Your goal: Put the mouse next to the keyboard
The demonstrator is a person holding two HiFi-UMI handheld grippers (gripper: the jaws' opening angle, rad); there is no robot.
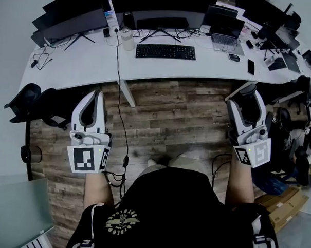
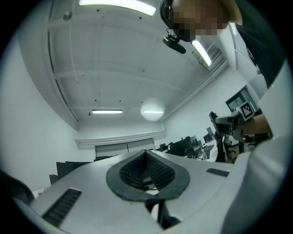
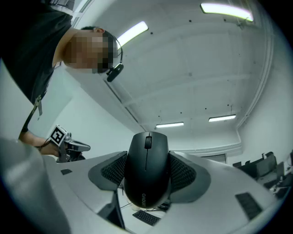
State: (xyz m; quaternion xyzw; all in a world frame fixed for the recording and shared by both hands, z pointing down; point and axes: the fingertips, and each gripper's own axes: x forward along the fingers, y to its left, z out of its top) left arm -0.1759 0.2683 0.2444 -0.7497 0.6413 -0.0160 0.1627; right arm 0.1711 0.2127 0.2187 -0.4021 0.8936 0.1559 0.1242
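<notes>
Right tongs point(image 1: 247, 99) clamped on the black mouse point(image 3: 147, 169), held over the wood floor point(image 1: 171, 116), well apart from the keyboard point(image 1: 165, 51) on the desk point(image 1: 86, 64). Left tongs point(image 1: 94, 100) closed, nothing between them.

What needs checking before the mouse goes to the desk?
1. Mouse clamped between the right gripper jaws: ok.
2. Left gripper empty, jaws together: ok.
3. Keyboard in plain view on the desk: ok.
4. Bare desk just right of the keyboard for the mouse: ok.
5. Grippers within reach of the desk: not ok; both hang over the floor, short of the desk edge.
</notes>
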